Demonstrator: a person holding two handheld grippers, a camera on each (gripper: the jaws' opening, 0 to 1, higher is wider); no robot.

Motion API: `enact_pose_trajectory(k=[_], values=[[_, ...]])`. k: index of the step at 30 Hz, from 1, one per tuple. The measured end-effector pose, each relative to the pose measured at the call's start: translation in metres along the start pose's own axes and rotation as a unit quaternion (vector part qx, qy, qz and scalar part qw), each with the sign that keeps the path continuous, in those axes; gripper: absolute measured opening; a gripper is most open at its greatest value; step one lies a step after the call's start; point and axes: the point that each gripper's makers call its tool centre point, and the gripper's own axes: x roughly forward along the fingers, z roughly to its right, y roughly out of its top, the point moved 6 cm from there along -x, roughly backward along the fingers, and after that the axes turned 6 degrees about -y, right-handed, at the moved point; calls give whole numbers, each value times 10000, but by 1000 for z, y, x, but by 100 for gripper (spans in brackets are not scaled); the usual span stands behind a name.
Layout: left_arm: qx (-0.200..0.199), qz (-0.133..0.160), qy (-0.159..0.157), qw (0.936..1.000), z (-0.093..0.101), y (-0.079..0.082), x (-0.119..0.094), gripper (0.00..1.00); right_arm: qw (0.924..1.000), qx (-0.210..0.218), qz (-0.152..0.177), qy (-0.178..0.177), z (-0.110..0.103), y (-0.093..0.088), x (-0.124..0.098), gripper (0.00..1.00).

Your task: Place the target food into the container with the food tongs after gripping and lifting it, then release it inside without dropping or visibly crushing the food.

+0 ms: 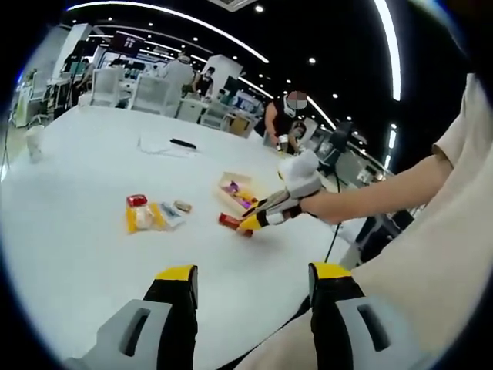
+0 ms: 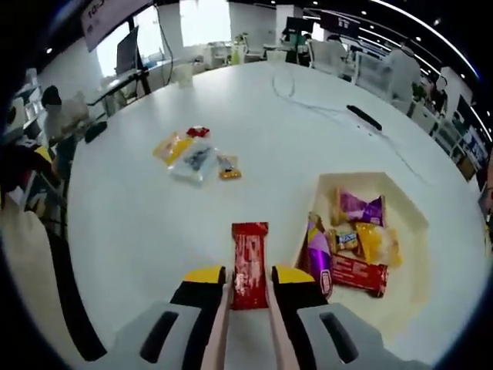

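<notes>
In the left gripper view, the left gripper is held wide and empty above the white round bench. In the right gripper view, the red foil snack bar is clamped between the right gripper jaws, just left of the cream cardboard container. The grip seems made; a lift and a rightward carry over the rim are called for next.

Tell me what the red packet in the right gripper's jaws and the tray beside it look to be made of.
Red packet: looks like glossy plastic film wrapper; it shows sheen and a crimped end seam. Tray: probably matte paperboard or thin moulded plastic, cream-coloured, with angled walls and no shine; which one is unclear. The right gripper is closed on the packet.
</notes>
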Motion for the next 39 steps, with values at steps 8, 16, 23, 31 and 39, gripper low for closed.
enact_pose_trajectory(k=[8, 16, 23, 31, 39], values=[[-1, -62, -52, 10000, 3, -2, 2, 58, 9996, 282, 23, 57, 3, -1, 0, 22], [15, -73, -83, 9999, 0, 1, 2, 58, 9990, 451, 0, 65, 3, -7, -5, 22], [29, -88, -127, 9999, -2, 1, 2, 58, 9976, 673, 138, 121, -6, -9, -16, 22], [48, -82, -155, 9998, -3, 2, 1, 58, 9956, 874, 301, 184, -7, -5, -21, 22], [80, -64, -183, 9998, -3, 4, 2, 58, 9944, 878, 555, 170, -2, 12, -29, 22]])
